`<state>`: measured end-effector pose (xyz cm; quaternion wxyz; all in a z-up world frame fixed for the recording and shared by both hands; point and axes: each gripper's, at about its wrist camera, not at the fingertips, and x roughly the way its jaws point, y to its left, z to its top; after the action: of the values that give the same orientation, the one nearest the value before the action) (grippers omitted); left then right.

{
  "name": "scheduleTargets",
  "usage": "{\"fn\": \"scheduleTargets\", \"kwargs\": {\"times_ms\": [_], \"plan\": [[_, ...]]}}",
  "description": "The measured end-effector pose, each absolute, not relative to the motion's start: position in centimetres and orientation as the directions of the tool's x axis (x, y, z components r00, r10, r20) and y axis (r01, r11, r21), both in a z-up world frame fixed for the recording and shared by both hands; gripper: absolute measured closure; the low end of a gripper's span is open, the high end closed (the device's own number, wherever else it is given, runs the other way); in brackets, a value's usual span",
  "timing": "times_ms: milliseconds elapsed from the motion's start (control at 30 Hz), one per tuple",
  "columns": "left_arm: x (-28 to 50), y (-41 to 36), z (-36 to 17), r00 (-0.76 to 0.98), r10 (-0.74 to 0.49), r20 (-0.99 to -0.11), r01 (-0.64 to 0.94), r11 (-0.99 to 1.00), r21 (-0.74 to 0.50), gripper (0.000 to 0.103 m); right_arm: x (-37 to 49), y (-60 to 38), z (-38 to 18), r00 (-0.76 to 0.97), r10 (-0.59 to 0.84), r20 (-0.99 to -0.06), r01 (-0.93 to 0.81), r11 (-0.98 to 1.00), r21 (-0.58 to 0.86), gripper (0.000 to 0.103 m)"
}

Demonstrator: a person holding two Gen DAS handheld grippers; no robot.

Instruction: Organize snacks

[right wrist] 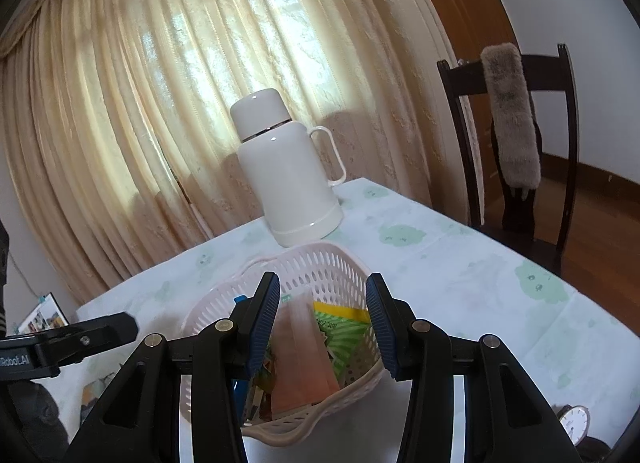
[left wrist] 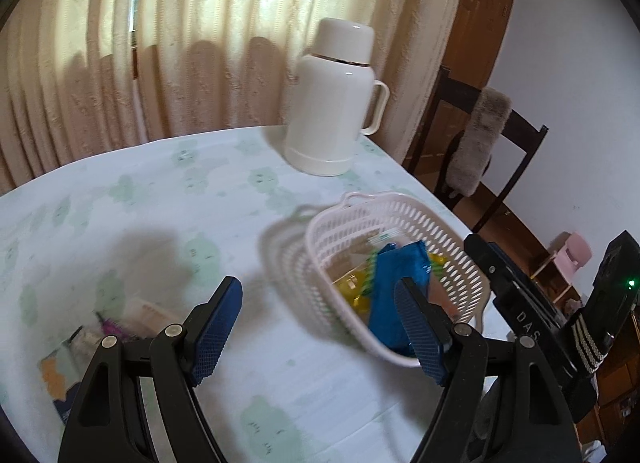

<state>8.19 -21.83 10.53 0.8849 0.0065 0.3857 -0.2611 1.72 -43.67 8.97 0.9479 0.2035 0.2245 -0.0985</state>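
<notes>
Left wrist view: the left gripper [left wrist: 320, 327] hangs over the table [left wrist: 168, 199] with jaws apart and nothing between them. At 2 o'clock from it sits a white basket [left wrist: 400, 215] already holding a blue packet [left wrist: 394, 283] and yellow sweets [left wrist: 352, 289]. At 9 o'clock, loose snacks [left wrist: 132, 321] lie on the cloth, not yet sorted. In the right wrist view, the right gripper [right wrist: 322, 321] hovers above the basket, jaws apart around a pink packet [right wrist: 300, 355] without clearly pressing it. Judged roughly half done.

White basket [left wrist: 400, 215]; blue packet [left wrist: 396, 283]; cream flask [left wrist: 328, 103].
</notes>
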Motion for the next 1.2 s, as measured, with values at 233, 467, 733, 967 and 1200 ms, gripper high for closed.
{"fn": "scheduleTargets", "kwargs": {"times_ms": [233,467,733,967,1200], "plan": [[7.5,-18.4,10.1,0.585,-0.418,-0.695,0.405,0.893,-0.196,0.028,2.1,-42.4,9.1,0.870,-0.152,-0.469,0.294,0.924,0.245,0.056],[7.4,-13.1,8.8,0.614,-0.320,-0.722,0.266,0.944,-0.193,0.028,1.7,-41.6,9.5,0.879,-0.185,-0.439,0.295,0.935,0.197,0.048],[7.3,-8.0,6.4,0.620,-0.066,-0.782,0.048,0.998,-0.046,0.028,1.9,-41.4,9.4,0.880,-0.181,-0.440,0.290,0.937,0.194,0.047],[7.5,-5.6,3.7,0.555,-0.005,-0.832,-0.027,0.999,-0.024,0.028,2.0,-40.9,9.4,0.879,-0.182,-0.440,0.283,0.943,0.177,0.047],[7.9,-3.3,2.7,0.540,0.054,-0.840,-0.103,0.995,-0.002,0.028,1.9,-40.5,9.4,0.880,-0.189,-0.435,0.285,0.944,0.167,0.047]]}}
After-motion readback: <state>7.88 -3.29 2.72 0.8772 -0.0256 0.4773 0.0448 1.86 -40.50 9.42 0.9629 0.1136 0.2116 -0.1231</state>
